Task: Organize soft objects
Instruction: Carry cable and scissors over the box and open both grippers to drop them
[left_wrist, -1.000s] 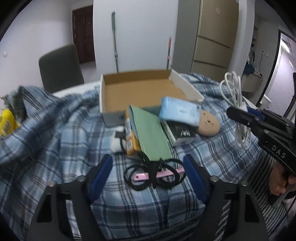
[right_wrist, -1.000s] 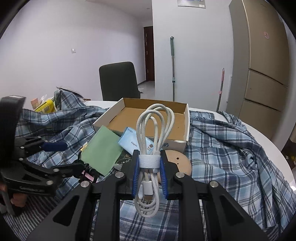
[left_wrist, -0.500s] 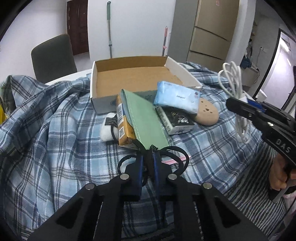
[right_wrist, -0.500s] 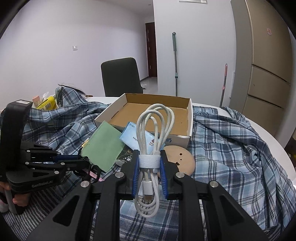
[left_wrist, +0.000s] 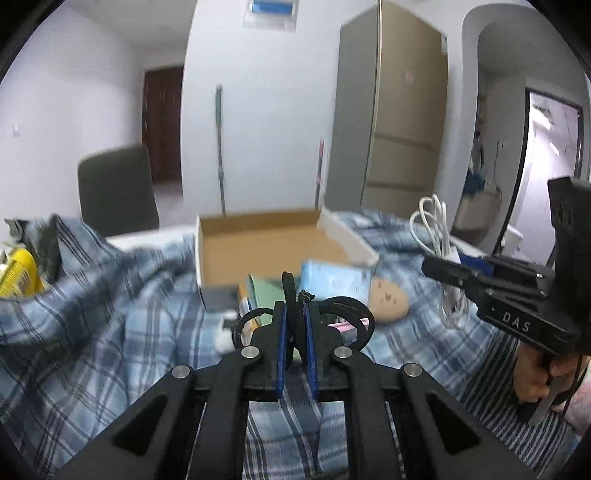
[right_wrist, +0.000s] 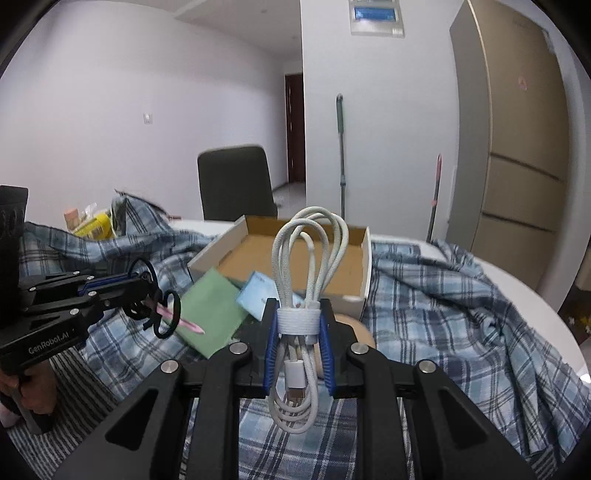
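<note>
My left gripper (left_wrist: 295, 314) is shut on a bundle of black hair ties with a pink tag (left_wrist: 345, 314) and holds it above the plaid cloth; it also shows in the right wrist view (right_wrist: 162, 306). My right gripper (right_wrist: 298, 332) is shut on a coiled white cable (right_wrist: 308, 251), held upright above the cloth; it shows in the left wrist view (left_wrist: 439, 240). An open cardboard box (left_wrist: 266, 247) sits behind both, empty. In front of it lie a green pouch (right_wrist: 210, 314), a light blue tissue pack (left_wrist: 332, 280) and a tan round piece (left_wrist: 389, 301).
A blue plaid cloth (right_wrist: 461, 306) covers the round white table (right_wrist: 517, 284). A yellow packet (left_wrist: 14, 273) lies at the far left. A dark chair (right_wrist: 236, 181) stands behind the table. A tall cabinet (right_wrist: 517, 147) stands at the right.
My left gripper closed on the hair ties and lifted them off the cloth, tilting upward. My right gripper kept hold of the cable and rose a little.
</note>
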